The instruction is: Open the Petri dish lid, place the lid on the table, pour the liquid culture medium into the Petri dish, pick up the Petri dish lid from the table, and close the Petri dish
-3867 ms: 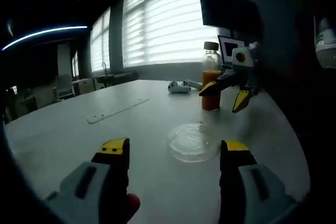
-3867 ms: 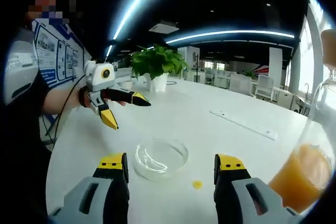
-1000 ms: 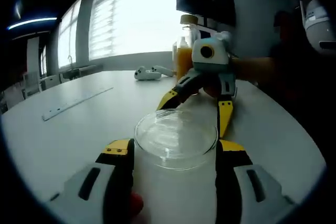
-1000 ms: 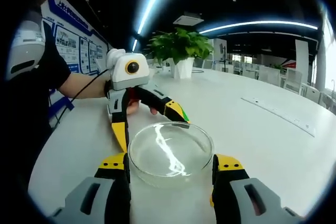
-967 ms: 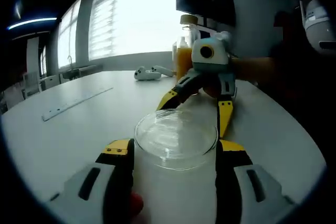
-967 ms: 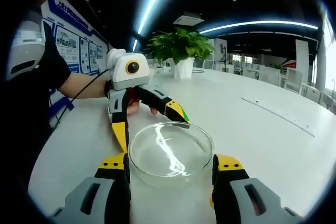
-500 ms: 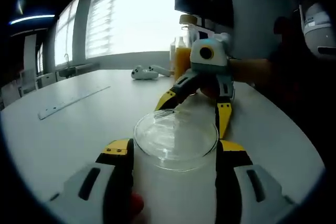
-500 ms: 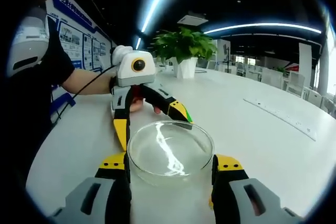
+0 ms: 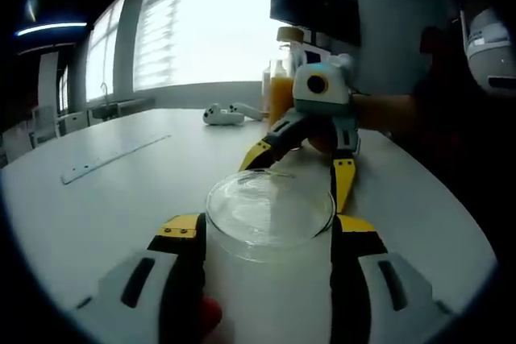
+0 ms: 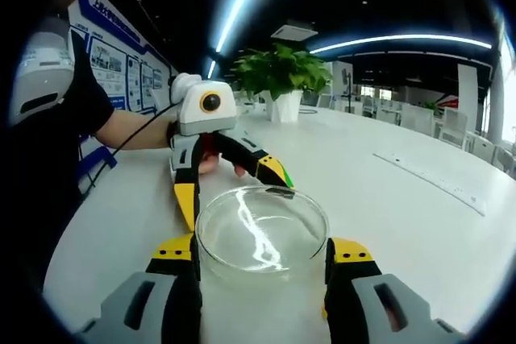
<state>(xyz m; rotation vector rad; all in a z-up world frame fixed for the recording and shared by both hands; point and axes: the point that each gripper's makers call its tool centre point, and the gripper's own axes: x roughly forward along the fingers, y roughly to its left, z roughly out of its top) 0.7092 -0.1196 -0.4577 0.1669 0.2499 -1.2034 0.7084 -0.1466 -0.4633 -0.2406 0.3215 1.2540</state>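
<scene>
Early stage: left gripper (image 9: 266, 235) and right gripper (image 10: 260, 259) fingers both bracket the clear round glass Petri dish (image 10: 262, 234) on the white bench (image 10: 387, 215), grip unclear, lid apparently still on, orange-liquid bottle (image 9: 280, 94) unpoured.

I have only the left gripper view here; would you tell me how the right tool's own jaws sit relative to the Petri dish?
Observer: In the right gripper view, the right tool has one yellow-tipped jaw at each side of the Petri dish, close against its rim. I cannot tell whether they press on it.
Operator: Thank you. What stands behind my left tool?
Observer: A potted plant stands on the white table, beyond the left tool.
Operator: And what is holding that tool?
Observer: A hand grips it just behind its jaws, on a bare forearm coming from a black short sleeve.
</scene>
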